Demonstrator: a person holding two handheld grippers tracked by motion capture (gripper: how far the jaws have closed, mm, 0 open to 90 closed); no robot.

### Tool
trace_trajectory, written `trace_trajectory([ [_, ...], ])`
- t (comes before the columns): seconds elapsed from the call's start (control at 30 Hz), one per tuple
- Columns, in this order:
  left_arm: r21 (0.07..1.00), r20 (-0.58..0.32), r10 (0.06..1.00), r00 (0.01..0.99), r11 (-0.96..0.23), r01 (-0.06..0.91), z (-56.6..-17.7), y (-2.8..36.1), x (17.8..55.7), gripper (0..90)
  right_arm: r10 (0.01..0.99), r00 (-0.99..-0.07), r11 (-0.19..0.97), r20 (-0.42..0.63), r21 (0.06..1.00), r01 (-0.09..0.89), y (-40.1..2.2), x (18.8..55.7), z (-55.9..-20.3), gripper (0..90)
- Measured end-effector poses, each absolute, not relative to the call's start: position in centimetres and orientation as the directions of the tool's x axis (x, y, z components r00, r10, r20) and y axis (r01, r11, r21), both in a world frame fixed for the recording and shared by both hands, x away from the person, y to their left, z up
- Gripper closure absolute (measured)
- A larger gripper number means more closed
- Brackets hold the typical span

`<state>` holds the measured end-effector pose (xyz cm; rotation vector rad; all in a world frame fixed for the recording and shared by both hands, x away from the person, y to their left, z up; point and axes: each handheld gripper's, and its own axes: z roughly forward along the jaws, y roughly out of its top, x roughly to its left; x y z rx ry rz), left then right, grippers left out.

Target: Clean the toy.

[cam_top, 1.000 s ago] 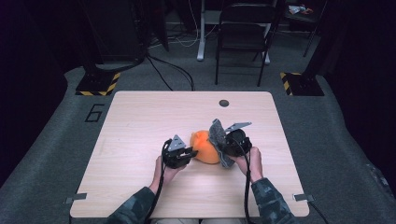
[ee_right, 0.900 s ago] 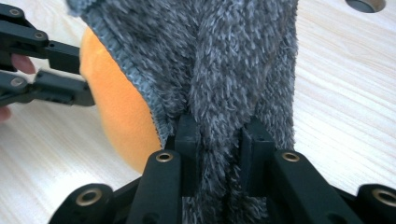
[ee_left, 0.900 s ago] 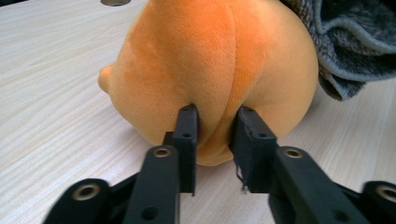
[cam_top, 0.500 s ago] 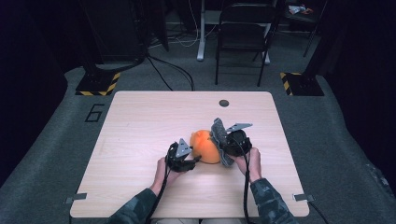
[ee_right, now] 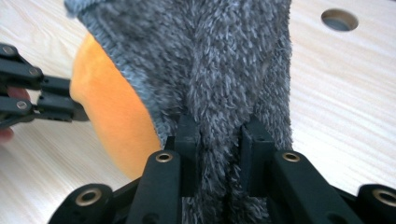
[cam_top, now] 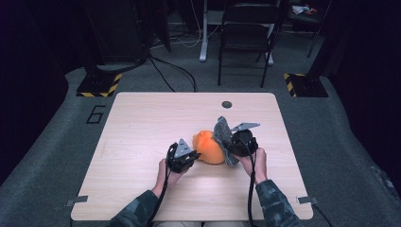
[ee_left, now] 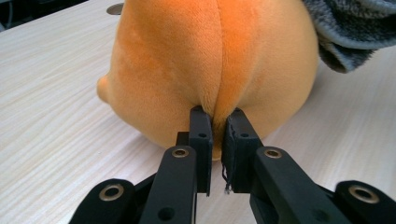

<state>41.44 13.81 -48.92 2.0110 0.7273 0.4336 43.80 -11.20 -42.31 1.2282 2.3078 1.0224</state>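
I have the left gripper (ee_left: pixel 217 128) pinched shut on the seam of the orange plush toy (ee_left: pixel 210 60), its jaws having just closed on that fold; the toy lies mid-table (cam_top: pixel 142 118) between my hands. The right gripper (ee_right: pixel 219 135) is clamped on the grey fuzzy sock (ee_right: pixel 210 60), which drapes over the toy's far end, so the toy sits directly ahead of the sock's mouth; nothing else is near.

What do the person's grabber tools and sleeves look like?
Each hand holds a black gripper: the left gripper and the right gripper. Both carry a grey three-cornered plate on top and trail a black cable. Their jaws are flat black bars joined by brass-coloured rivets. The sleeves have a dark camouflage pattern.
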Motion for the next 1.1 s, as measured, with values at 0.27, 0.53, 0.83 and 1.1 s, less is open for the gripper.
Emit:
trace_trajectory([
  [0.27,0.874,-0.067,0.625,0.778,-0.34,0.348,-47.5,14.0,41.1,83.6,0.789,-0.613,0.347,0.047,0.789,0.507,-10.7,42.4,-39.2,72.3],
  [0.53,0.863,-0.056,0.625,0.779,-0.363,0.353,-47.8,13.7,41.1,83.3,0.773,-0.634,0.421,-0.008,0.755,0.503,-8.3,42.3,-41.0,71.9],
  [0.83,0.856,-0.078,0.641,0.763,-0.349,0.381,-48.3,14.2,41.6,82.8,0.81,-0.586,0.408,0.002,0.716,0.567,-10.0,43.7,-43.0,71.4],
  [1.1,0.854,-0.082,0.65,0.756,-0.345,0.39,-48.5,14.5,41.9,82.6,0.825,-0.565,0.403,0.022,0.677,0.616,-11.2,44.5,-44.3,71.3],
])
